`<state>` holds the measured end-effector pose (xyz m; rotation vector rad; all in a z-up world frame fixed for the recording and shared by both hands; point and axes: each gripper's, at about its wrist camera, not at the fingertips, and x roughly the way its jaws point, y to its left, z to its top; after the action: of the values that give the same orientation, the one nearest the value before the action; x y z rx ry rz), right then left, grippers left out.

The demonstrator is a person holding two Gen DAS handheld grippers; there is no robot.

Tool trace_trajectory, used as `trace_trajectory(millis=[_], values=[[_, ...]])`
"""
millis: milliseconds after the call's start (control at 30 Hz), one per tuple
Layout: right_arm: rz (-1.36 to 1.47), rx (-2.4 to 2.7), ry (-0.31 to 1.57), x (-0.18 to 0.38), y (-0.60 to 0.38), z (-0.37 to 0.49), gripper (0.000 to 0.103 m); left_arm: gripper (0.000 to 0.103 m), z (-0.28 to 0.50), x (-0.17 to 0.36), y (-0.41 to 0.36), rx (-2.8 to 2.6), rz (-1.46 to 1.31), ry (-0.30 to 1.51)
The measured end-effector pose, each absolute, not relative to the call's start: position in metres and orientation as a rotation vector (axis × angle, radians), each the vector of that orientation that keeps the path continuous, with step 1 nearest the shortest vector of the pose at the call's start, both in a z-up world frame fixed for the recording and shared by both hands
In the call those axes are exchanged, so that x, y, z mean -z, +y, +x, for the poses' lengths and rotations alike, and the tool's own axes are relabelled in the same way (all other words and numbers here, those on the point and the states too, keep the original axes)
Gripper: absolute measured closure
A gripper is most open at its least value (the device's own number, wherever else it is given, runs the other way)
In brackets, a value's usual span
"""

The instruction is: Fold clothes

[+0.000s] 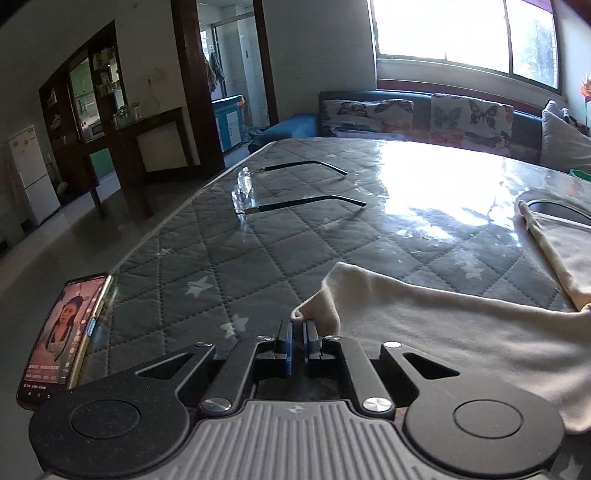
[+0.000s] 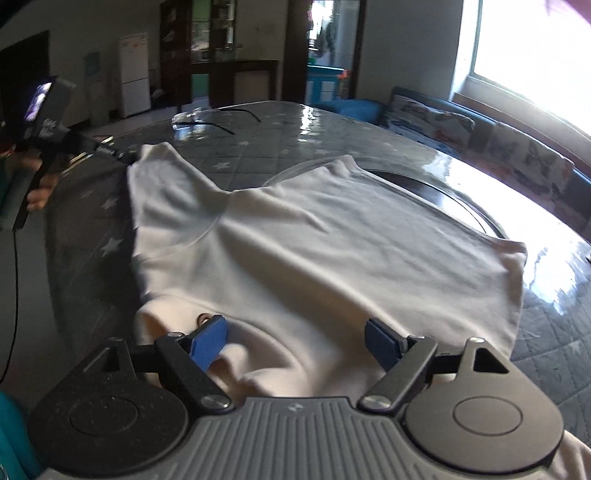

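One shirt (image 2: pixel 314 251), two grippers (image 1: pixel 298 338) (image 2: pixel 295 341)

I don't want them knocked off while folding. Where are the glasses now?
The glasses lie open on the quilted table near its far left edge, beyond the white shirt; the right wrist view shows them past the shirt's sleeve.

Left wrist cam sits low at desk (image 1: pixel 258 236) edge, facing window (image 1: pixel 461 33) at 1 o'clock. Right wrist cam, close over shirt (image 2: pixel 314 240), faces fridge (image 2: pixel 135 74) at 11. Both share shirt (image 1: pixel 461 332), desk (image 2: pixel 288 125), glasses (image 1: pixel 288 192).
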<state>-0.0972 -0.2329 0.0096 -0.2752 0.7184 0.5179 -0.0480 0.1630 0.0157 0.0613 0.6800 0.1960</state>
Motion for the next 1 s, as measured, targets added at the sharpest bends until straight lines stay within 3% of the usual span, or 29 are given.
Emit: trace_trajectory(millis=[233, 567, 1000], values=[[-0.207, -0.495, 0.668, -0.022, -0.236, -0.091, 0.019, 0.097, -0.045, -0.015, 0.16, -0.202, 0.083, 0.685], [-0.11, -0.612, 0.794, -0.011, -0.237, -0.102, 0.019, 0.093, -0.046, -0.016, 0.159, -0.209, 0.106, 0.696], [-0.103, -0.674, 0.824, -0.017, -0.243, -0.131, 0.019, 0.092, -0.046, -0.018, 0.16, -0.249, 0.123, 0.716]])
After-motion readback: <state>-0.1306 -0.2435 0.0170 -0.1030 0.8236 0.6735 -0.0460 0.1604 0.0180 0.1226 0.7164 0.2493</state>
